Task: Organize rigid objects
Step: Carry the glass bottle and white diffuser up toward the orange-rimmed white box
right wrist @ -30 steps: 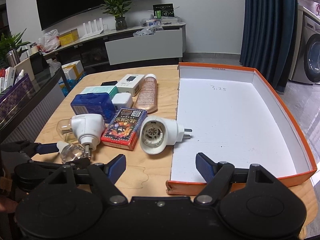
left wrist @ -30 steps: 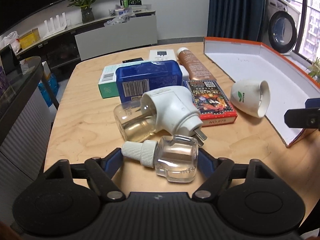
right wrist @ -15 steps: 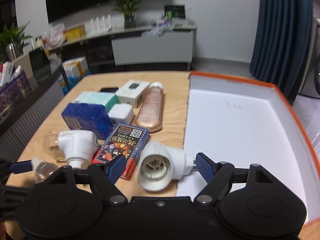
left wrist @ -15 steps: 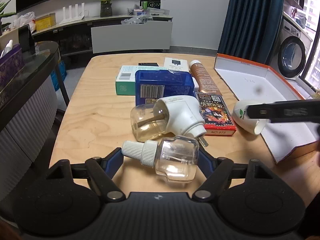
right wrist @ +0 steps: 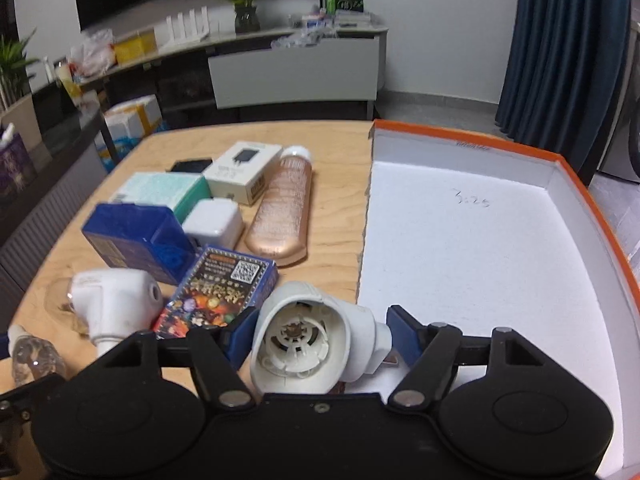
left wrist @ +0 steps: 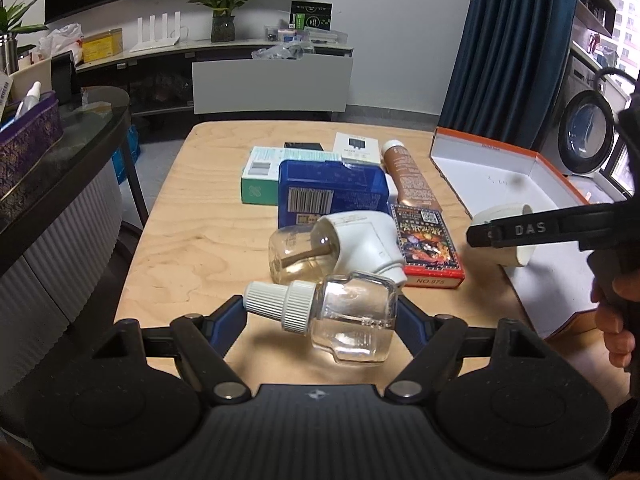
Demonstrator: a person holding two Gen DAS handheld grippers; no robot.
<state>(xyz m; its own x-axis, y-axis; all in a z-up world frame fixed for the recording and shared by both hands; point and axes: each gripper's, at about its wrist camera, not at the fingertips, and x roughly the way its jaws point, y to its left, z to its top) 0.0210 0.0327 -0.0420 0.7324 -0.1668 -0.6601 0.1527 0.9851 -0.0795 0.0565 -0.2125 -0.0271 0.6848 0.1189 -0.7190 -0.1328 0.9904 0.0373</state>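
At the near edge of the wooden table [left wrist: 168, 248], the left gripper [left wrist: 320, 316] grasps a clear glass refill bottle [left wrist: 352, 320] with a white cap, lifted and tilted. To its right, the right gripper [right wrist: 318, 332] is closing its jaws around an empty white plug-in vaporizer [right wrist: 312, 340], lying at the near left edge of the orange-rimmed box [right wrist: 580, 184]; whether its pads touch it, I cannot tell.

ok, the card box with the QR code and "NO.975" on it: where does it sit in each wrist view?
Left wrist: card box right of centre, lying flat just right of the white plug-in with the bottle.
Right wrist: card box lower left of centre, just above and left of the empty plug-in that sits between the jaws.
Shared landmark: copper bottle, lying just beyond the box in both.
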